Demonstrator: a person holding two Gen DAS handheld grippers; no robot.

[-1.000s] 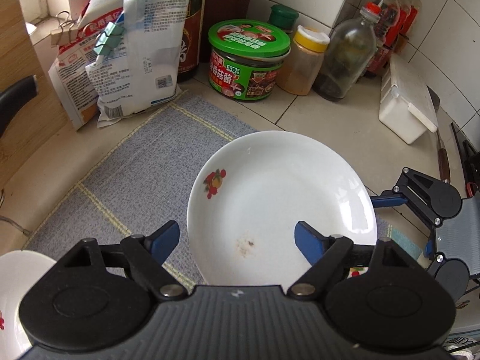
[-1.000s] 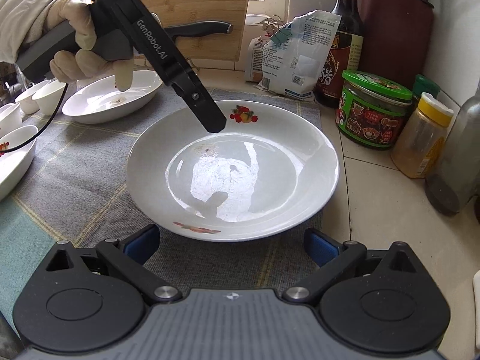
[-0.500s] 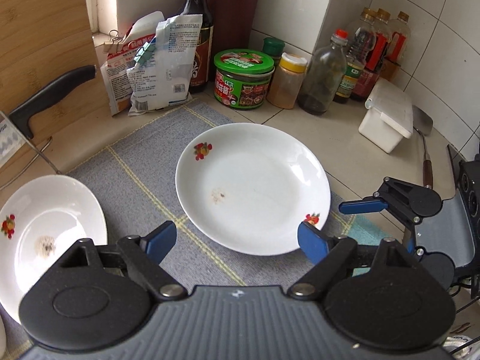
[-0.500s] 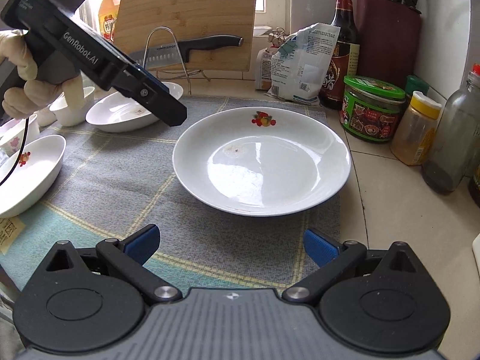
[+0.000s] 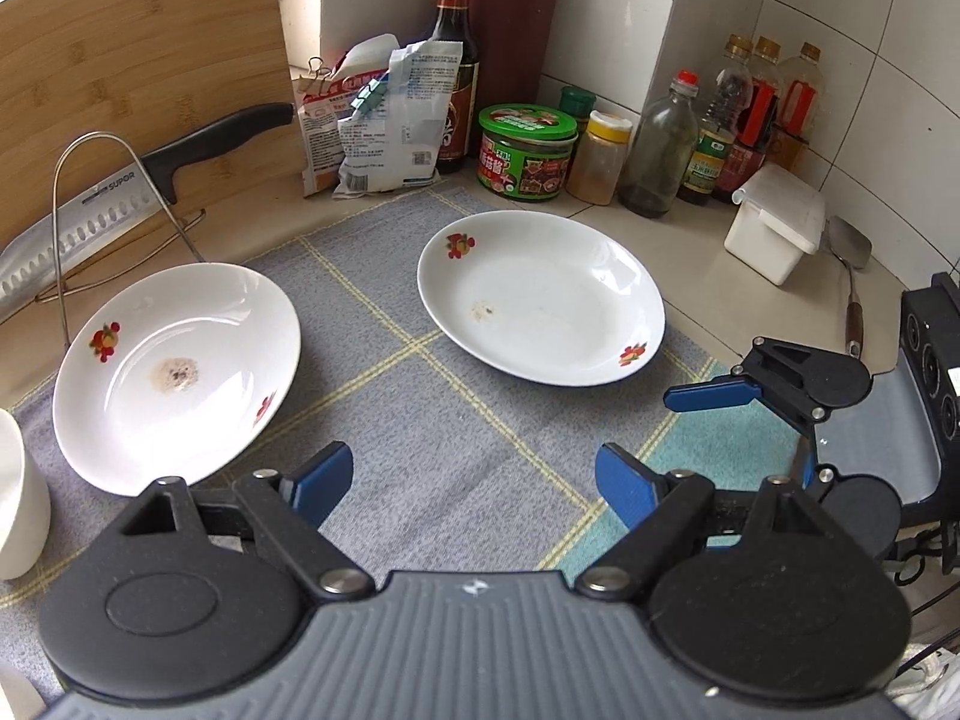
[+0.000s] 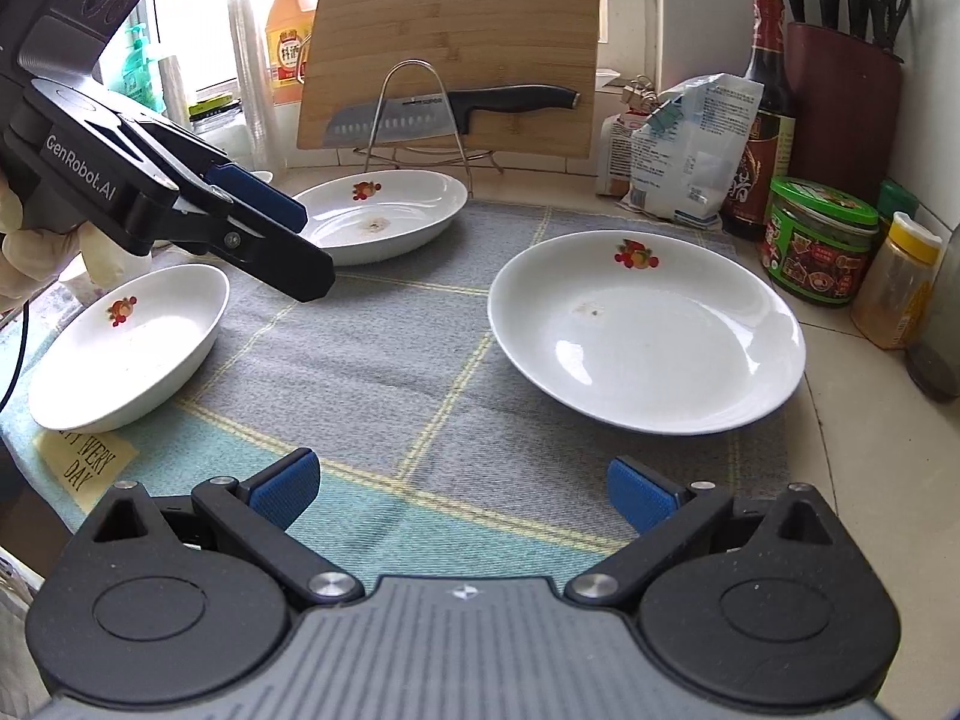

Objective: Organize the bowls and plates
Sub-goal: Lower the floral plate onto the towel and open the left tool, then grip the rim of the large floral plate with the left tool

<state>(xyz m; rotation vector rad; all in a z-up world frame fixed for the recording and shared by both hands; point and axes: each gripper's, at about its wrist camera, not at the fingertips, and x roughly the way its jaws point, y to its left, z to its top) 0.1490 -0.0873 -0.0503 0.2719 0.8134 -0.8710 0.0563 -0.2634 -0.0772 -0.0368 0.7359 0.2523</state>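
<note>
So nothing looks stacked yet. The left claw [image 5: 474, 483] and the right claw [image 6: 462, 486] are both wide open and hold nothing. One plate [image 5: 540, 294] lies ahead of the left claw, another plate [image 5: 174, 372] off to its left, apart.

"SUPOR" on knife [image 5: 90, 204]; "GenRobot.AI" on left claw [image 6: 288, 246].

Two plates lie on the mat [image 6: 384, 360], well apart: one plate [image 6: 648, 330] to the right, the other plate [image 6: 384, 216] farther back and left. A bowl [image 6: 129, 348] sits at the mat's left edge. The cutting board [image 6: 456, 42] stands behind, with jars and bottles along the right wall.
</note>
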